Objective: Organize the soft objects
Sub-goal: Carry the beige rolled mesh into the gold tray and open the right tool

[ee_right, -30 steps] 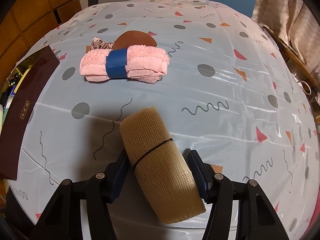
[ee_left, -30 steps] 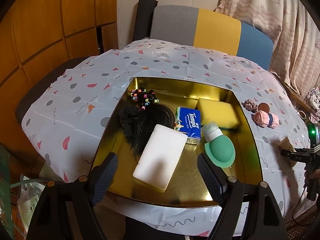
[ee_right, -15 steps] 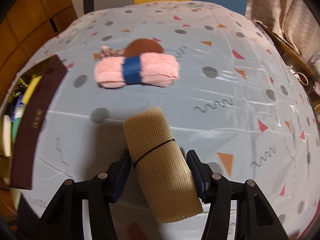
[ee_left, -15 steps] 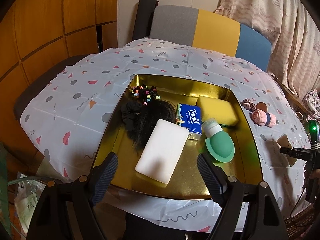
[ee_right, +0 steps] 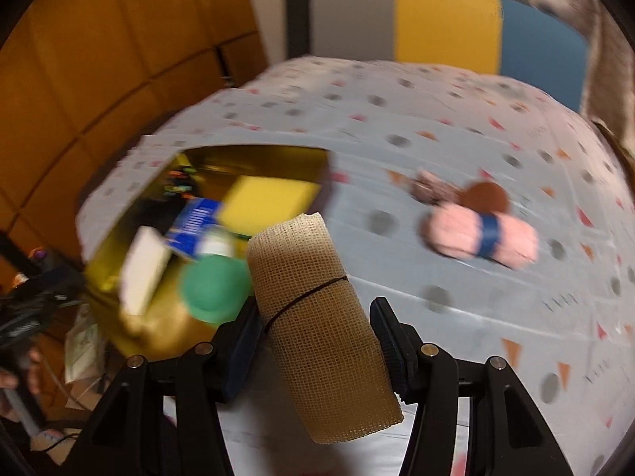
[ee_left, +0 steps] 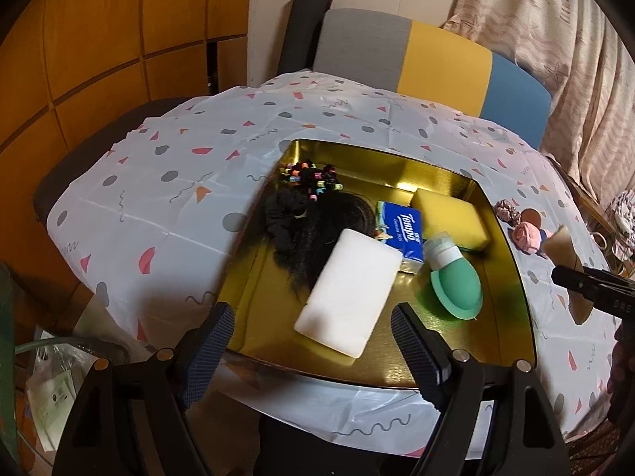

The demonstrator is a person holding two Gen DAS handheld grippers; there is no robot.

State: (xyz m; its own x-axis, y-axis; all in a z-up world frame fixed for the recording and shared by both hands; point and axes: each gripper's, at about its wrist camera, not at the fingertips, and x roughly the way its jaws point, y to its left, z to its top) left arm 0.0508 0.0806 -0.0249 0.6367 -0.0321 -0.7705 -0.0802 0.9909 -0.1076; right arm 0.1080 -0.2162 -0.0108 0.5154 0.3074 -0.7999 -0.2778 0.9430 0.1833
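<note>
Right fingers [ee_right: 315, 341] clamp mesh roll [ee_right: 317, 317], gold tray [ee_right: 254, 158] beside

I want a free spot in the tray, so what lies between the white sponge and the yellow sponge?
In the left wrist view, the blue tissue pack and the green silicone bottle lie between the white sponge and the yellow sponge.

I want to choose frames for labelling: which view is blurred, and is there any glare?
Right wrist view: background smeared by motion, only the mesh roll in the right hand-held gripper is sharp. Left wrist view: sharp, with glare on the gold tray.
</note>
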